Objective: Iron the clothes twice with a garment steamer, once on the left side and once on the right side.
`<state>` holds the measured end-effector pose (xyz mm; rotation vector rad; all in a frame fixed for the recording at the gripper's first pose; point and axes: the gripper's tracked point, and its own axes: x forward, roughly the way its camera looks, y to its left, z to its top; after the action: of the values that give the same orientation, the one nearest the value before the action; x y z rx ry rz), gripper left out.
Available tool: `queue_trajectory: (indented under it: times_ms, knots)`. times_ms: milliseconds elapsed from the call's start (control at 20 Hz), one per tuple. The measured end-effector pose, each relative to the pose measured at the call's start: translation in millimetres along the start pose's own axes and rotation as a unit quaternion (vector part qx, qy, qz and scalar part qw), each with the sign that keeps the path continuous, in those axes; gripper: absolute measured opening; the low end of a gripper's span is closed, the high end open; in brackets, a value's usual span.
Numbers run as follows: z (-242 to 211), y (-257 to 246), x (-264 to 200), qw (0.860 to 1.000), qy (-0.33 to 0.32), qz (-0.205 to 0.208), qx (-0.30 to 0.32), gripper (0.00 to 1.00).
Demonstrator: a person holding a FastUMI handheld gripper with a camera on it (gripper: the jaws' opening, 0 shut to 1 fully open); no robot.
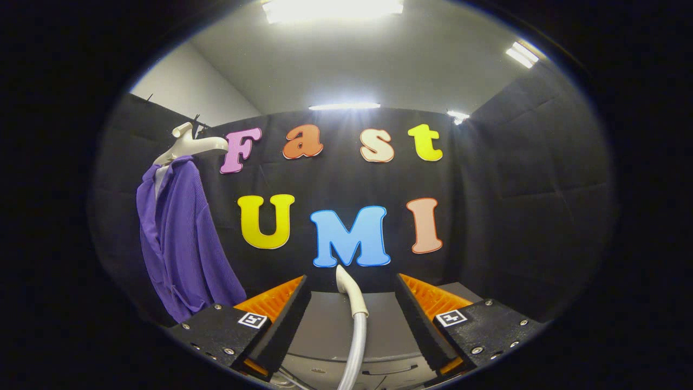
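A purple shirt (181, 244) hangs on a white hanger (192, 145) against the black wall, far off to the left beyond my fingers. The garment steamer's white nozzle (348, 295) stands upright between my fingers, with its grey hose (354, 346) running down from it. My gripper (351, 279) is open. Its fingers stand wide on either side of the nozzle and neither touches it.
A grey table top (319, 327) lies under the fingers and reaches to the black back wall. A light-grey unit (379, 374), where the hose ends, sits below the fingers. Black walls close the booth at the left and right.
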<state>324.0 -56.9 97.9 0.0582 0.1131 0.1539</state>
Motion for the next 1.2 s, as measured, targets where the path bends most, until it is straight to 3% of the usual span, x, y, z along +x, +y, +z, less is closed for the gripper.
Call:
queue_trajectory:
  times_ms: [300,650,950,1200]
  knots:
    - [-0.3,-13.7,89.7,0.998,0.026,0.023,0.057,0.96]
    - [-49.7,-12.7,183.4,0.989,0.12,0.045,0.08,0.95]
    - [-105.1,-12.5,220.0,0.972,0.211,0.055,0.092,0.95]
    - [-145.0,-10.2,225.4,0.946,0.289,0.068,0.128,0.95]
